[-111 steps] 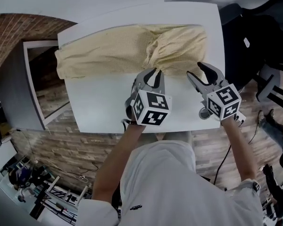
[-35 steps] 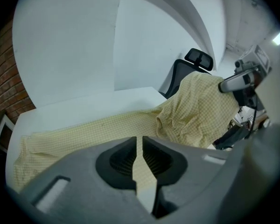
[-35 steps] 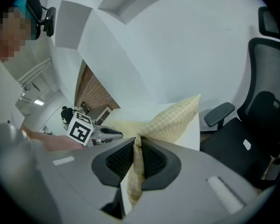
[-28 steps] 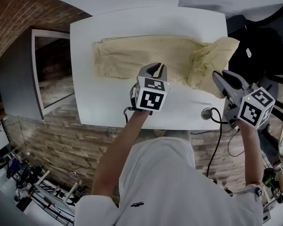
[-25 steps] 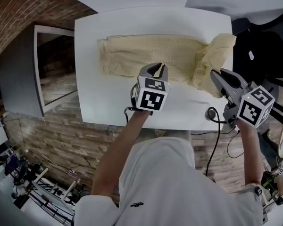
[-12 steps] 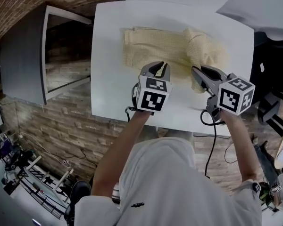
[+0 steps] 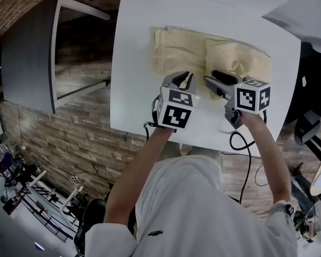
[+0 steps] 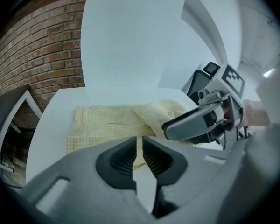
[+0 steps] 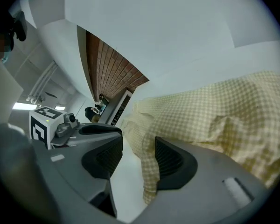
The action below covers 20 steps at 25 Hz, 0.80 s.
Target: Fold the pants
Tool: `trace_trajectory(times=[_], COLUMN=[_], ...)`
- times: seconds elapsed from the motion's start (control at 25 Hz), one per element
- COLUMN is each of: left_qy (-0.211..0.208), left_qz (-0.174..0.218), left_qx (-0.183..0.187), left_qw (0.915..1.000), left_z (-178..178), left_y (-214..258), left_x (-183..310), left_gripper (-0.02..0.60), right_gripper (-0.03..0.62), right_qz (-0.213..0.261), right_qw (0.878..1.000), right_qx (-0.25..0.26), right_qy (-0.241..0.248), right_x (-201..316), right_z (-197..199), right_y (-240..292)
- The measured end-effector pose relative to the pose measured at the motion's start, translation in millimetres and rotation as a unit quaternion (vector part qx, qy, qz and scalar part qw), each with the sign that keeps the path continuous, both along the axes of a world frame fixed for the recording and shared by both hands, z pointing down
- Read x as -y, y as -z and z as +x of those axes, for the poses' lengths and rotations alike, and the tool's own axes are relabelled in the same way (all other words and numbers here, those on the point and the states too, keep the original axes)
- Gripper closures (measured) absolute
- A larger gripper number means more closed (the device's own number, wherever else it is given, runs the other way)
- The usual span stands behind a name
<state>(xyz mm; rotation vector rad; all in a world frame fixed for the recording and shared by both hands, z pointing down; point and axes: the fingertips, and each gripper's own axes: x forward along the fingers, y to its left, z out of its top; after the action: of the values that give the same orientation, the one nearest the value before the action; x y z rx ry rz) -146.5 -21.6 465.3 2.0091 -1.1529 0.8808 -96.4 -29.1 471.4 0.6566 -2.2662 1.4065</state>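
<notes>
Pants, pale yellow check, lying flat in the upper middle of the head view on a white desk, right-hand end folded back over the rest. Left tool at the cloth's near edge, pads pressed almost together with only a thin slit between. Right tool just beside it, low over the folded end, jaws spread after just opening, loose cloth hanging between them against one pad, not pinched. Brick wall at upper left.
</notes>
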Motion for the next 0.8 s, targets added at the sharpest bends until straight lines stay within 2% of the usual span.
trace_trajectory(times=[0.2, 0.28, 0.4, 0.64, 0.8], left_qy=[-0.013, -0.016, -0.022, -0.033, -0.068], left_qz=[-0.001, 0.002, 0.001, -0.004, -0.015], left_qx=[-0.006, -0.008, -0.007, -0.014, -0.011], left_qw=[0.9999, 0.9998, 0.9997, 0.9994, 0.9975], left_z=[12, 17, 24, 45, 71], left_y=[-3, -2, 3, 4, -8], left_x=[-1, 0, -1, -1, -6], left_gripper=[0.538, 0.538, 0.538, 0.538, 0.538], right_gripper=[0.365, 0.327, 0.324, 0.335, 0.358], right_qz=[-0.007, -0.001, 0.017, 0.045, 0.067], right_qw=[1.000, 1.000, 0.999, 0.997, 0.993], right_qx=[0.000, 0.014, 0.039, 0.047, 0.024], right_qy=[-0.001, 0.002, -0.004, -0.048, -0.092], right_x=[-8, -10, -10, -6, 0], right_z=[-2, -5, 2, 51, 105], right_y=[-22, -17, 6, 41, 47])
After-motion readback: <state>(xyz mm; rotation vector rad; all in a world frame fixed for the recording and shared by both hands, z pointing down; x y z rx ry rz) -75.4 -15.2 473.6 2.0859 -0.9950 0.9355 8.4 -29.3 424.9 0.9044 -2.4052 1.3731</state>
